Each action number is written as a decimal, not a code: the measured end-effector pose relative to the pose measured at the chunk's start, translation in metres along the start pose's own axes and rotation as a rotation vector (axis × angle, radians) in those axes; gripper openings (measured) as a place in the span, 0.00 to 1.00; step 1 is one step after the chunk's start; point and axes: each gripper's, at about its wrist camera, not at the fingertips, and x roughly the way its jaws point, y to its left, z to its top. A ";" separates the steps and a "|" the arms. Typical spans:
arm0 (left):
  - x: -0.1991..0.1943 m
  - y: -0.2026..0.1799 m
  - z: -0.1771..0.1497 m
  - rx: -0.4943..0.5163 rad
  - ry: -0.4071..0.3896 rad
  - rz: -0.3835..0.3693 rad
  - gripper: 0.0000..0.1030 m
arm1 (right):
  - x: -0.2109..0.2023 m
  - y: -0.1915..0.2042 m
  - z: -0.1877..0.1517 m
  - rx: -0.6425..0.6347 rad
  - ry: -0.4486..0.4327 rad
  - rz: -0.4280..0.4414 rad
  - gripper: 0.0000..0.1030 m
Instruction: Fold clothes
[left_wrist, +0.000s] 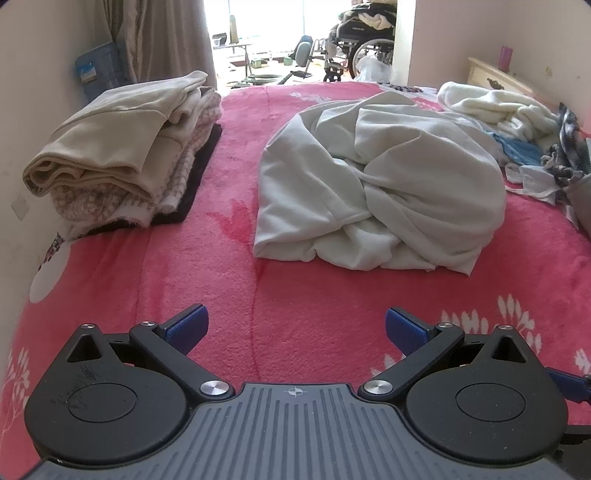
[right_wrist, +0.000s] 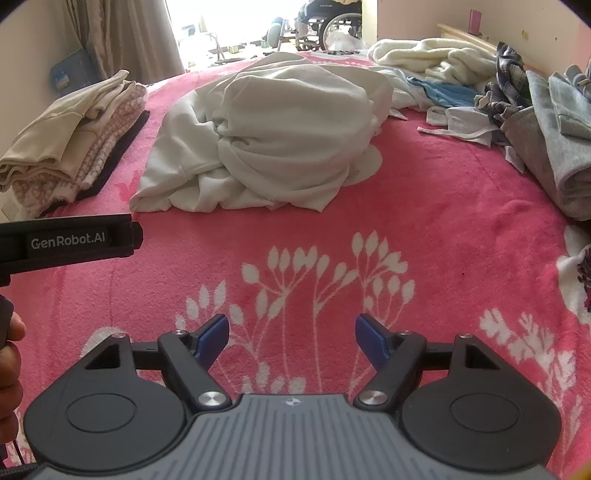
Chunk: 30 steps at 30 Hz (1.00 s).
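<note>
Both grippers, the left gripper (left_wrist: 294, 330) and the right gripper (right_wrist: 291, 338), hover with jaws apart and empty over the pink bed (left_wrist: 314, 302). The crumpled white garment (left_wrist: 373, 184) lies in a heap ahead of them, right of the folded stack (left_wrist: 122, 155). Reach for its near hem, take one corner with each gripper, and spread it flat before you fold.

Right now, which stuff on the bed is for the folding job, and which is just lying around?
For folding:
- crumpled white garment, in the middle
- folded stack, on the left
- unfolded clothes pile, on the right
- left gripper and right gripper, both open and empty

Just lying about:
- pink blanket underneath
- wheelchair, beyond the bed
- curtain
</note>
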 end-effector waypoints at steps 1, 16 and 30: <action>0.000 0.000 0.000 0.001 0.000 0.001 1.00 | 0.000 0.000 0.000 0.000 0.001 0.000 0.76; 0.001 0.001 -0.001 0.001 0.002 -0.003 1.00 | 0.001 0.001 -0.001 -0.004 0.001 -0.006 0.76; 0.006 0.007 0.016 -0.022 -0.060 -0.072 1.00 | -0.004 -0.007 0.002 0.031 -0.062 -0.007 0.76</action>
